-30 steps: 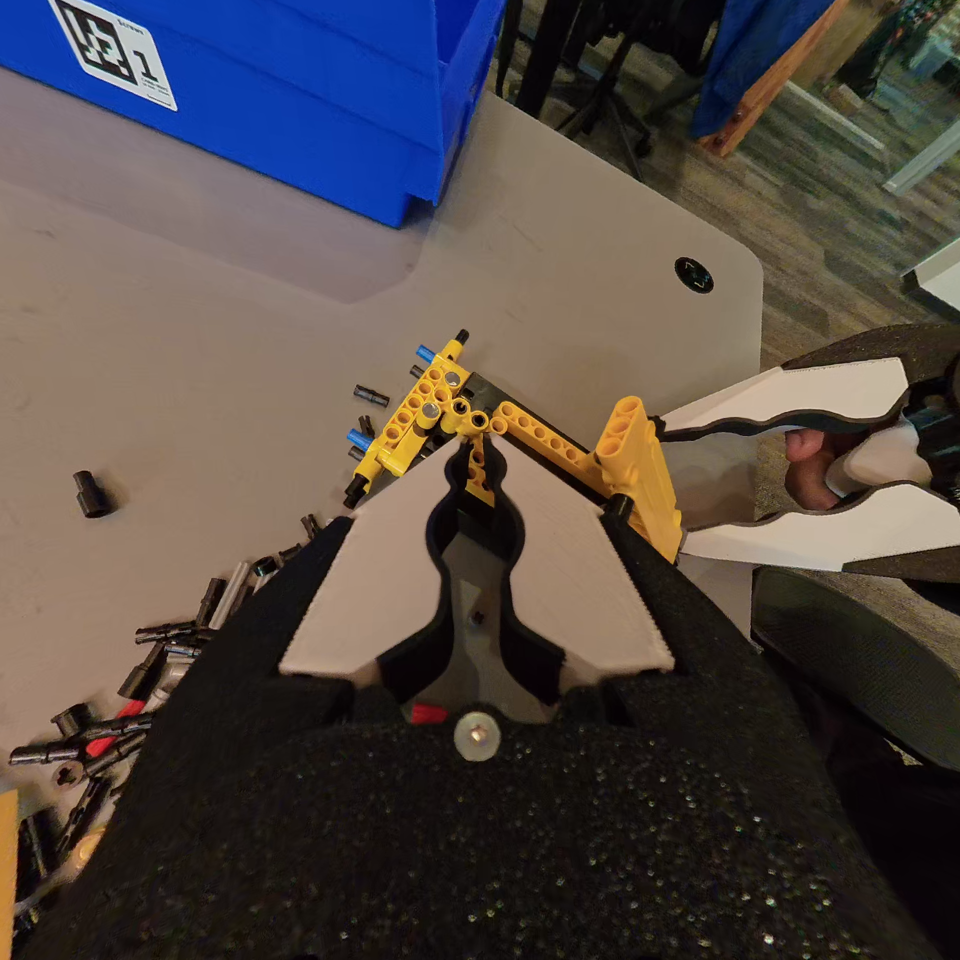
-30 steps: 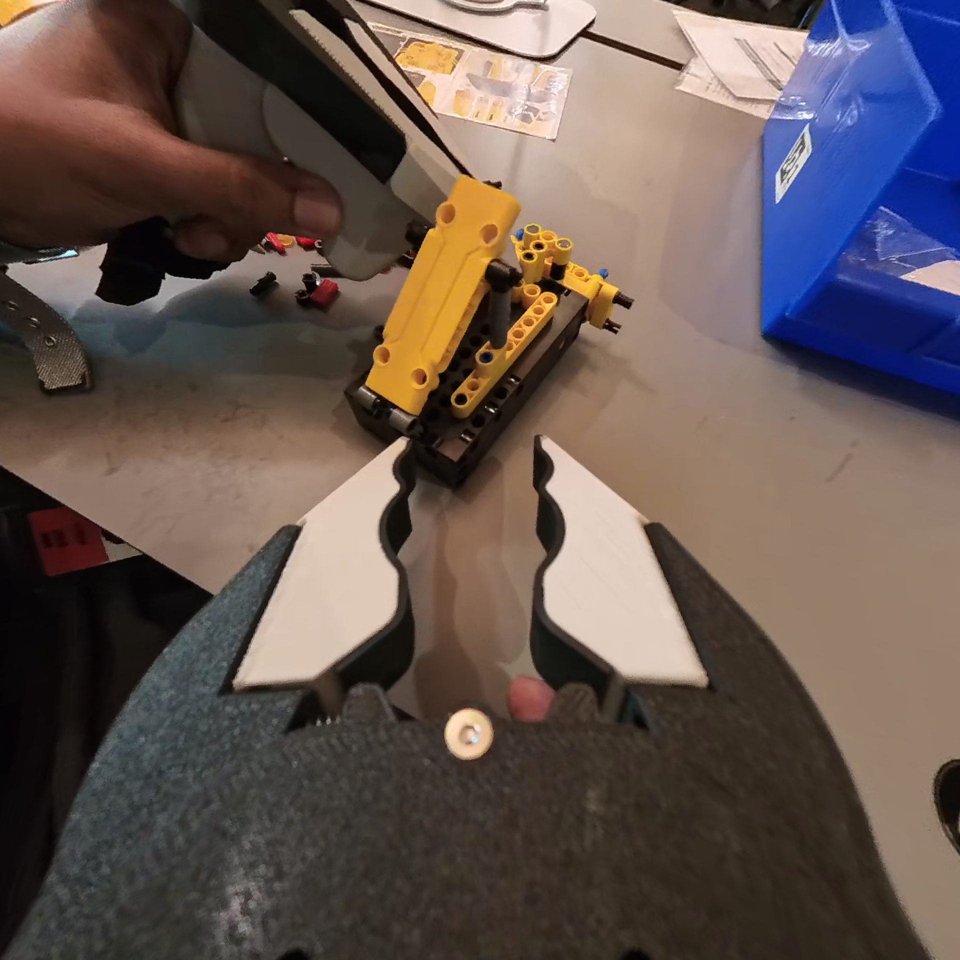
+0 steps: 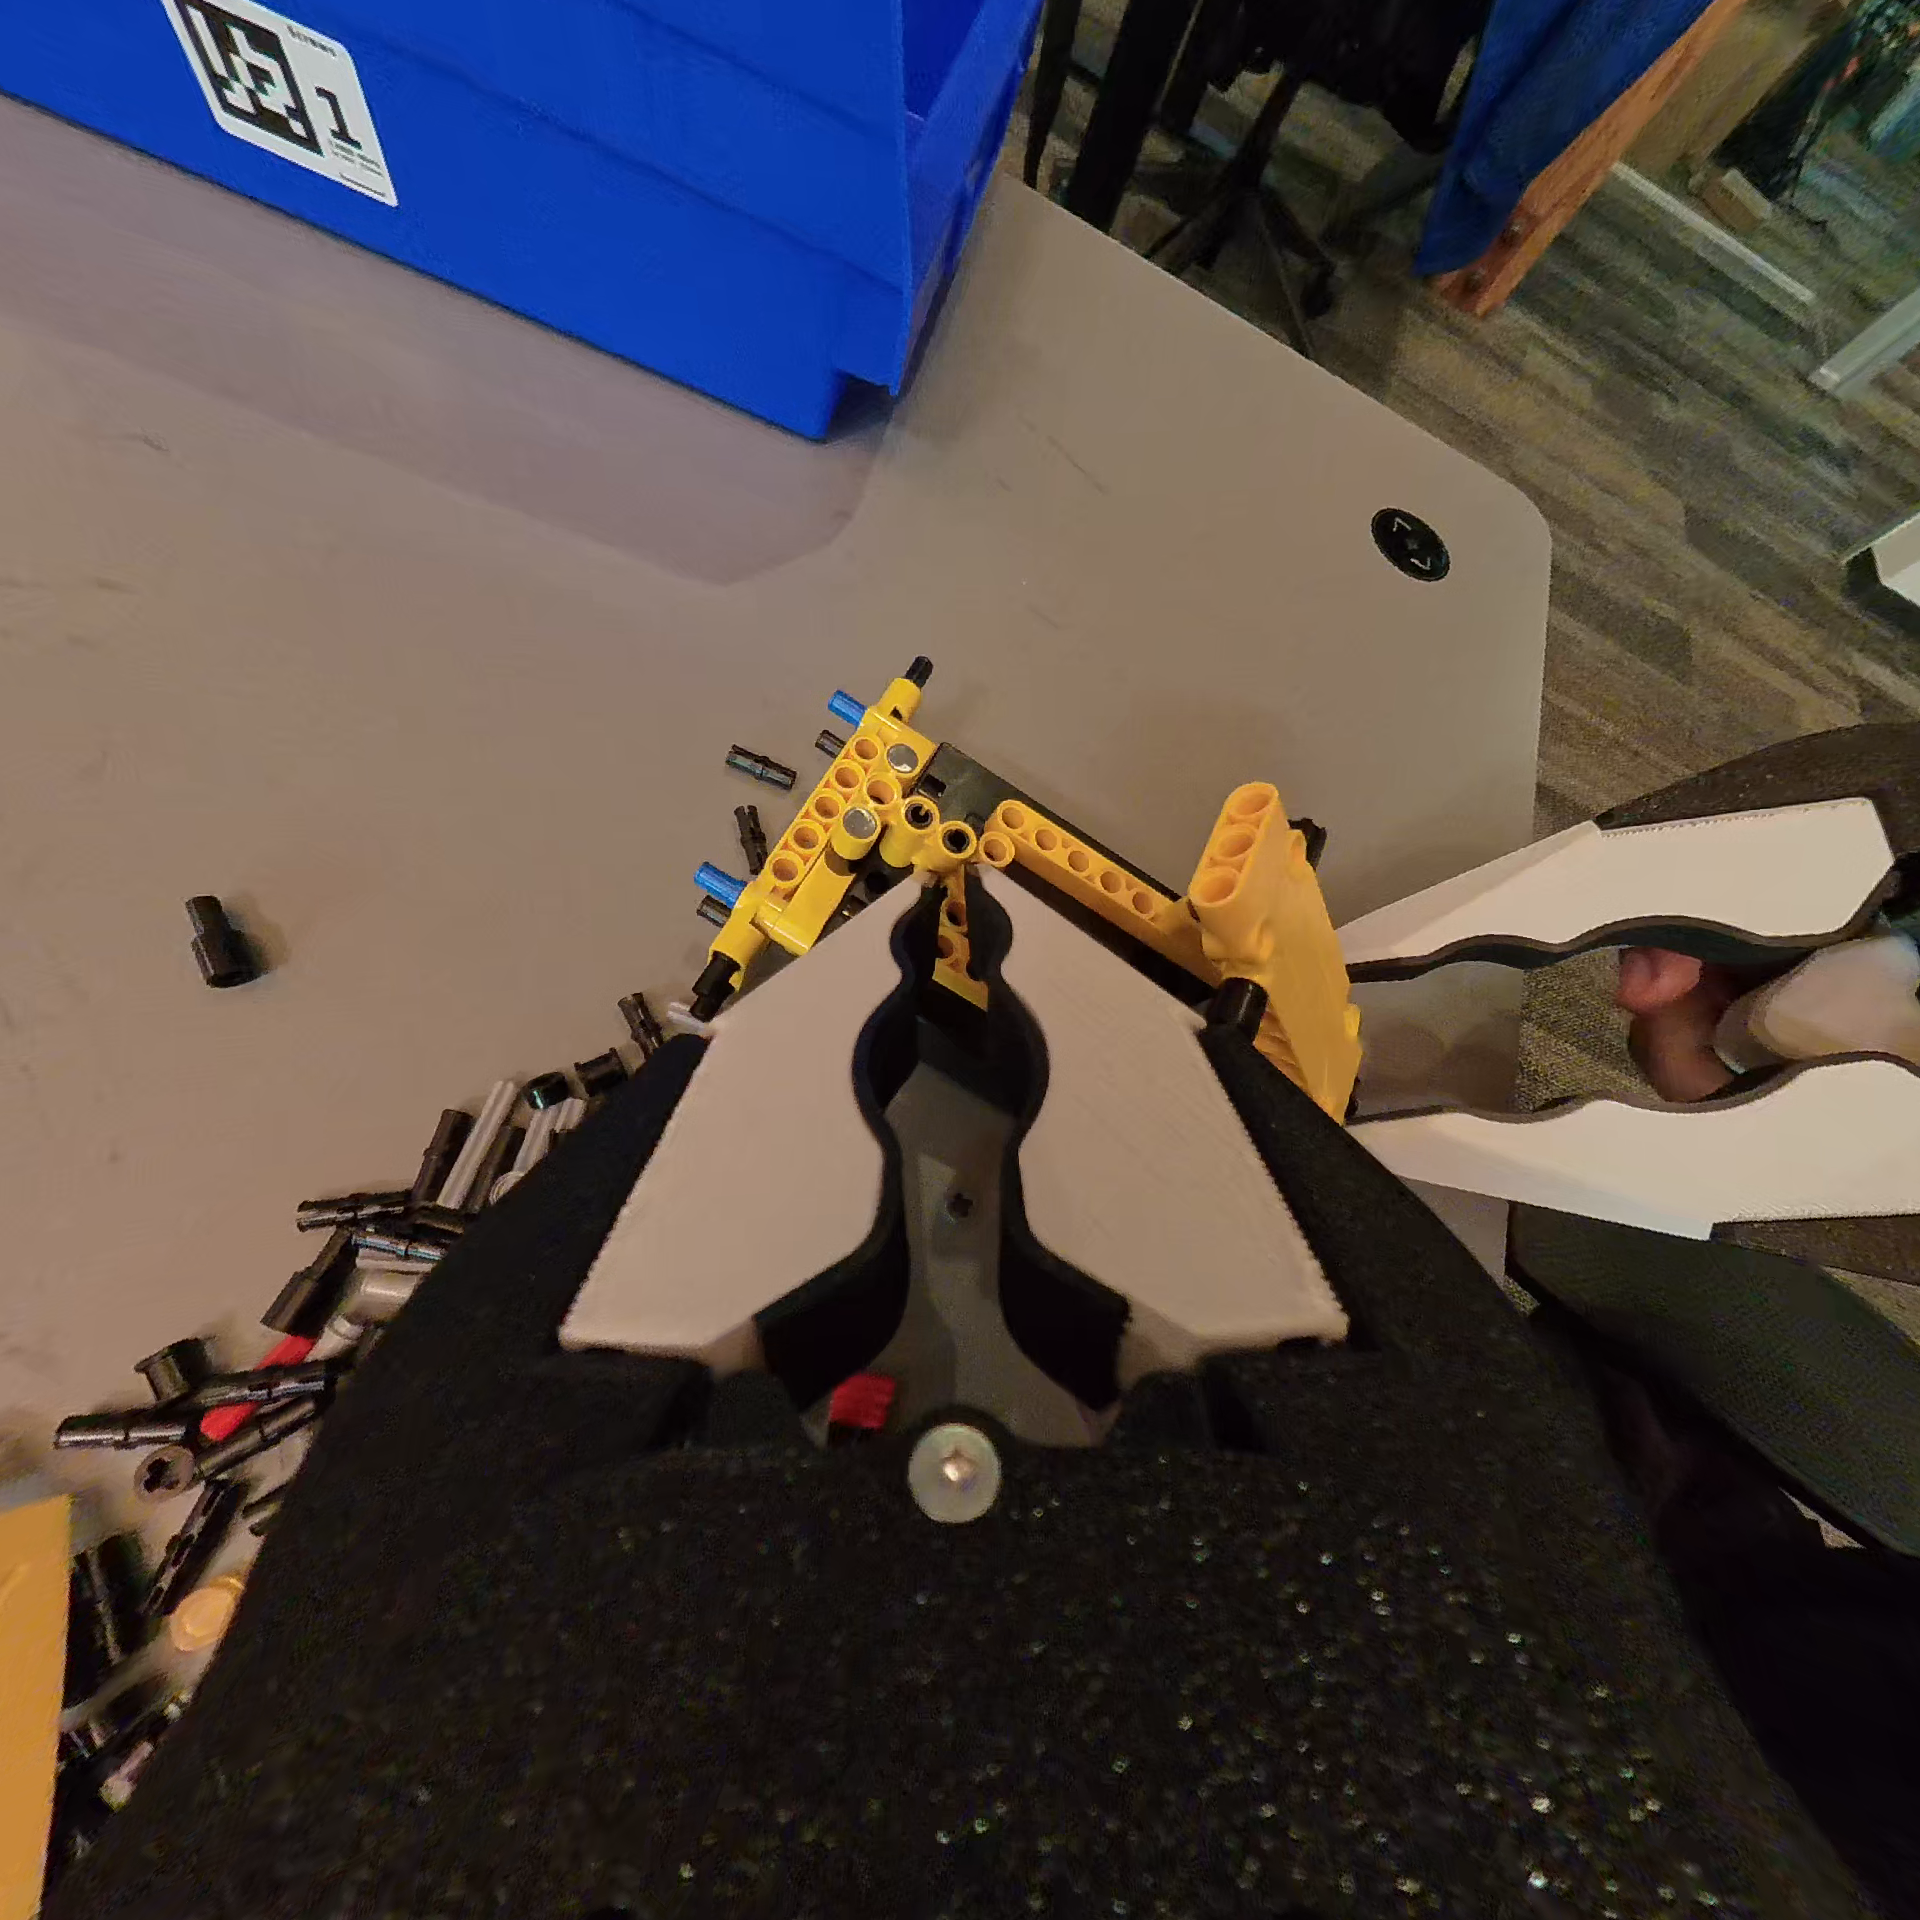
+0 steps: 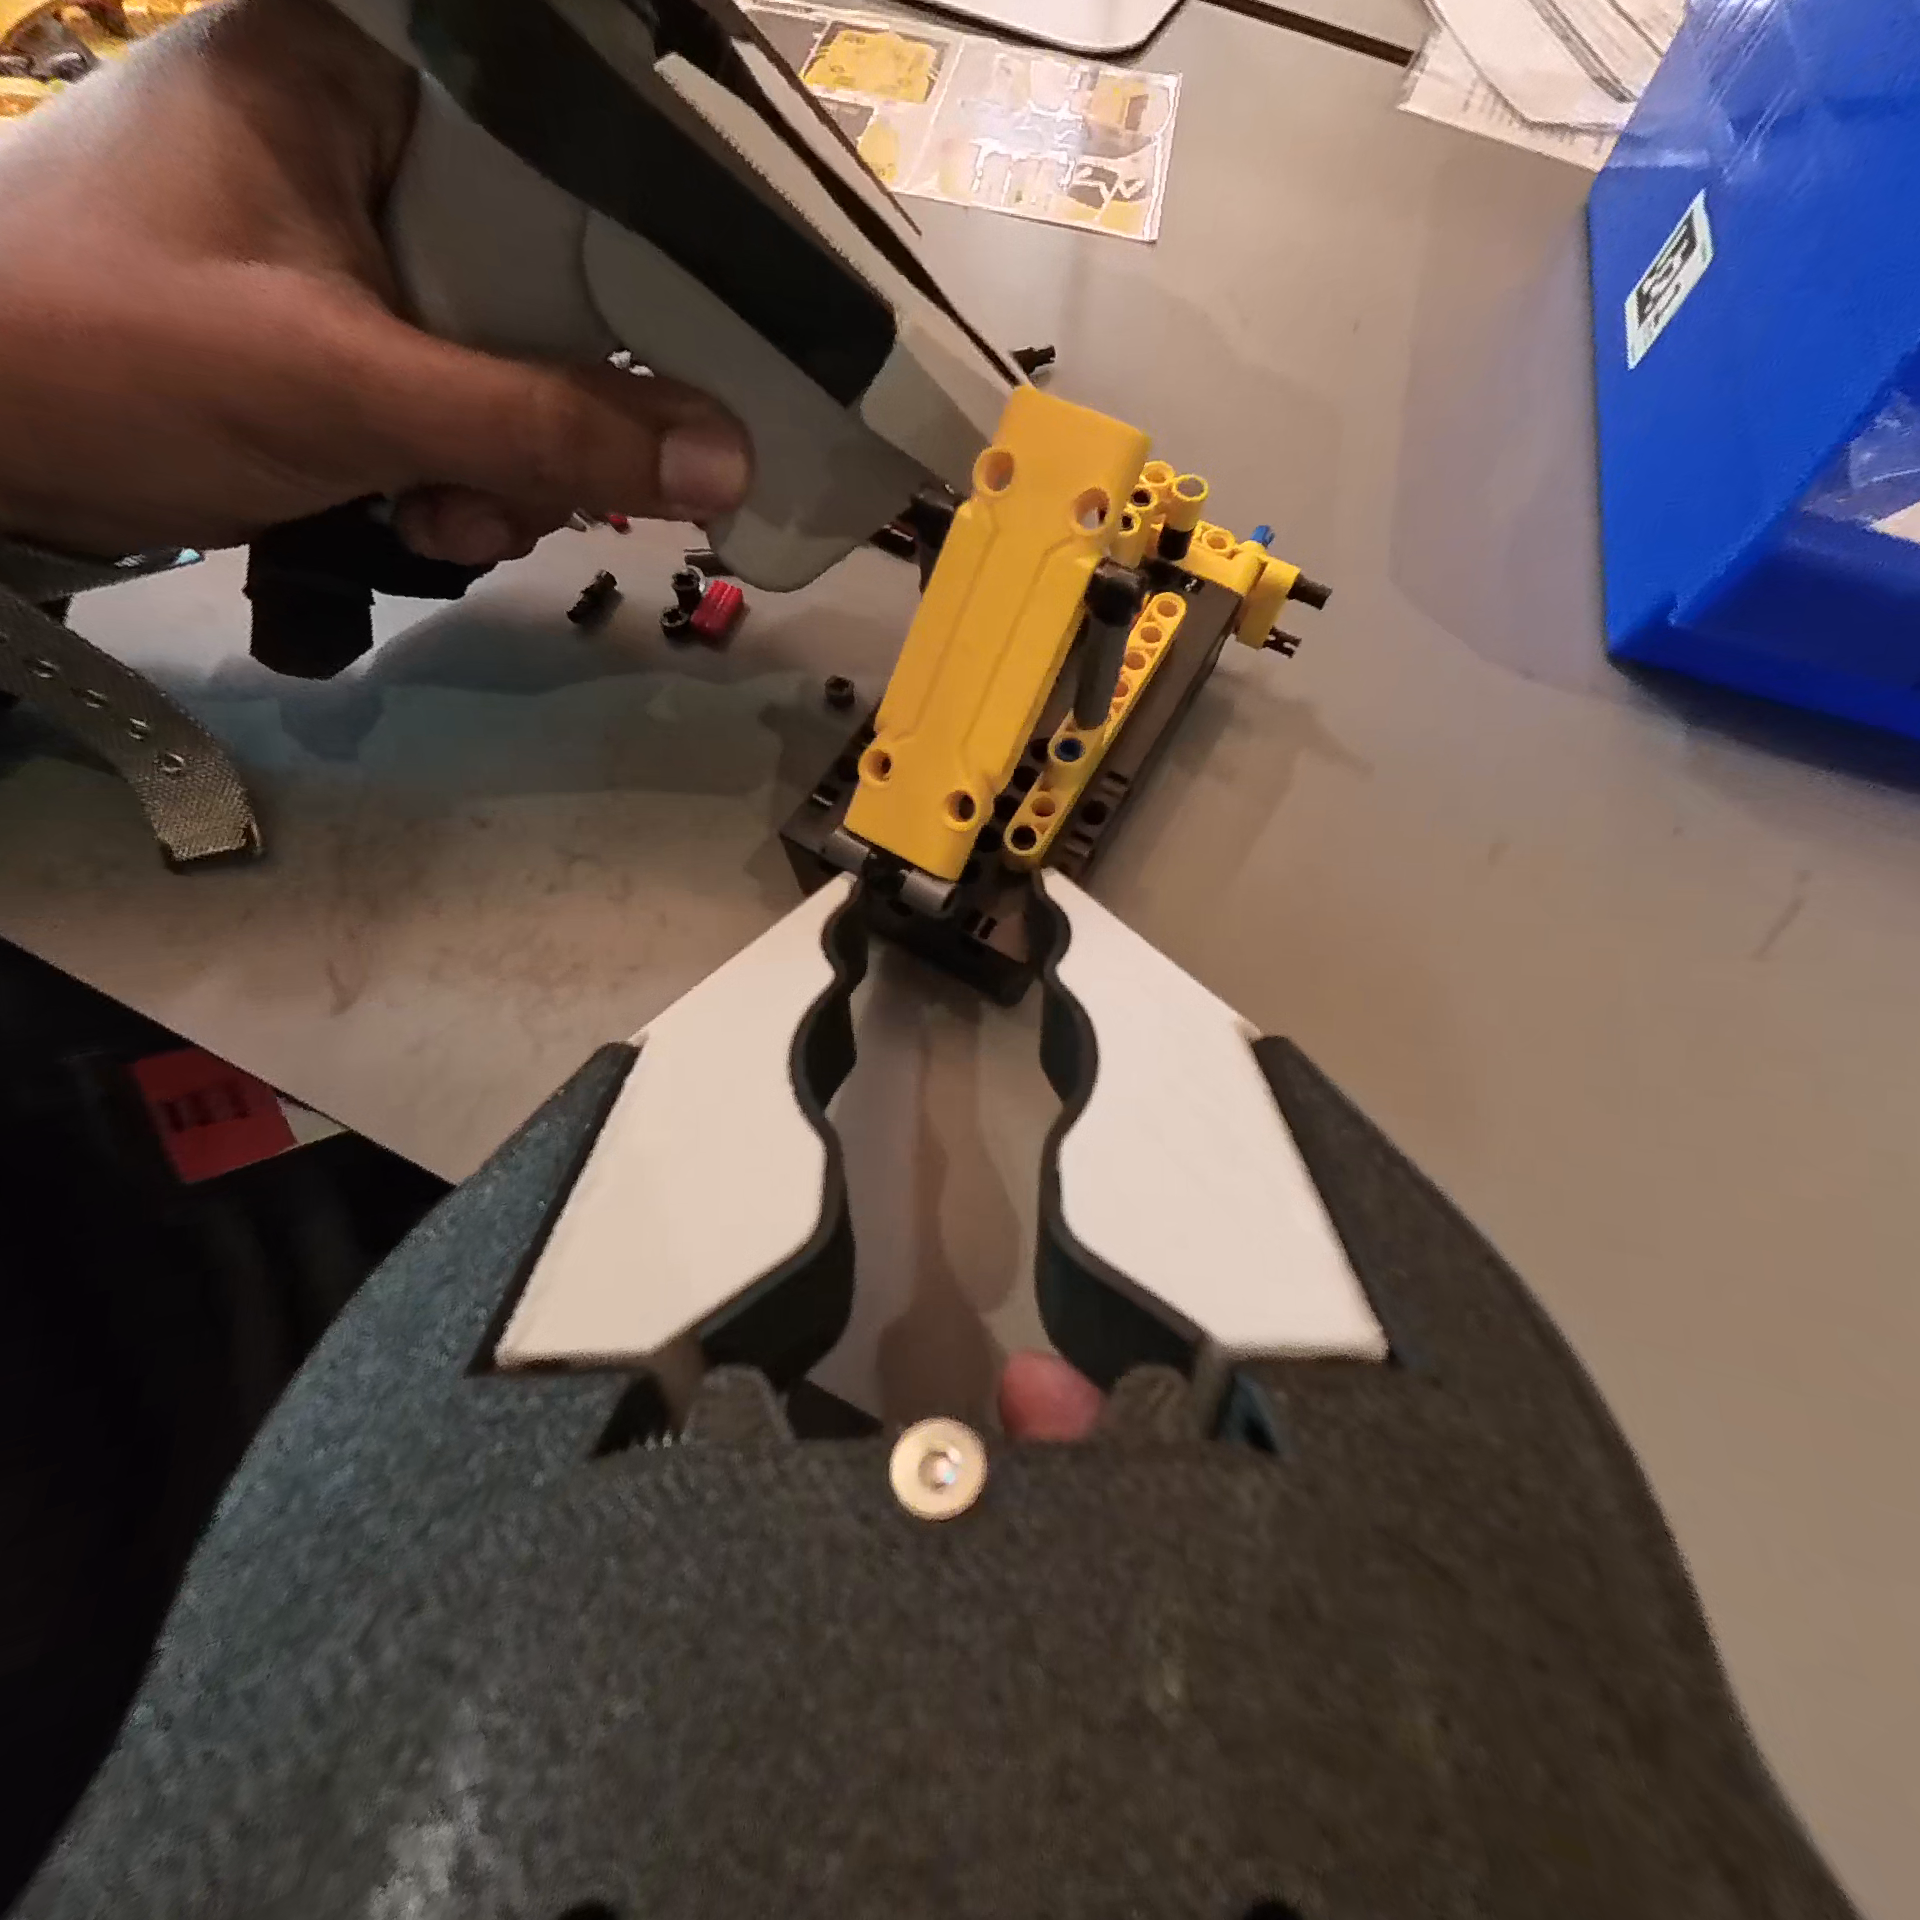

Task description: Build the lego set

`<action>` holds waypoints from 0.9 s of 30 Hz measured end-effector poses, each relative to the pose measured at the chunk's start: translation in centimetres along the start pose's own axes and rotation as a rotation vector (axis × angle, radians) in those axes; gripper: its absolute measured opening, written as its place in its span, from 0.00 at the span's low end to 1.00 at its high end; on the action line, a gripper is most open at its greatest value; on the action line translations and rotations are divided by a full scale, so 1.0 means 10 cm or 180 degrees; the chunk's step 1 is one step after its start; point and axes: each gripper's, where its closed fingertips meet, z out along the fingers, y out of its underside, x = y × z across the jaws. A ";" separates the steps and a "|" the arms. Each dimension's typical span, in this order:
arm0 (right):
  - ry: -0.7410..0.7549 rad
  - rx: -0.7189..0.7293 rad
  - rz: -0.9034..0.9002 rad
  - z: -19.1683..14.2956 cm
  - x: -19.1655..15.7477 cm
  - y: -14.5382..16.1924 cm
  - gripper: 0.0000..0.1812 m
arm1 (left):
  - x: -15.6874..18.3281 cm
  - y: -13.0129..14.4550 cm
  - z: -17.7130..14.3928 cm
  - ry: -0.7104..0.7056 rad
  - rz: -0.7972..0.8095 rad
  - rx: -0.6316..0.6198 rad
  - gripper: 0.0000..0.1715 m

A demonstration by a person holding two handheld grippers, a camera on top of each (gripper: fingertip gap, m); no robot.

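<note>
Fingers of the left gripper [image 3: 951, 894] pinch a yellow beam on the toy model [image 3: 1039, 862] standing on the grey table [image 3: 416, 727], loose pins [image 3: 312, 1299] beside it. Right gripper [image 4: 943, 899] fingers, spread, straddle the model's black base [image 4: 977, 935]; a blue bin [image 4: 1766, 416] sits well apart.

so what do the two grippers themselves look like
Both match: the left gripper and right gripper each have a speckled black body, two white wedge-shaped fingers with wavy black inner pads, and a silver screw at the centre. A grey strap hangs by the left one.
</note>
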 end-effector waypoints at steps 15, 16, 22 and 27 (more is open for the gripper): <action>0.0185 -0.0173 -0.0156 -0.09 -0.03 -0.05 0.24 | -0.01 -0.01 0.00 -0.0014 -0.0049 0.0046 0.02; 0.0256 -0.0138 -0.0213 -0.11 -0.01 -0.08 0.24 | -0.01 -0.01 0.00 -0.0011 -0.0053 0.0048 0.02; 0.0532 -0.0036 -0.1277 -0.19 -0.06 -0.24 0.20 | 0.00 -0.01 0.00 -0.0014 -0.0054 0.0048 0.02; 0.0172 -0.0286 -0.1614 -0.14 -0.20 -0.18 0.18 | 0.00 0.00 0.00 0.0001 -0.0071 0.0055 0.02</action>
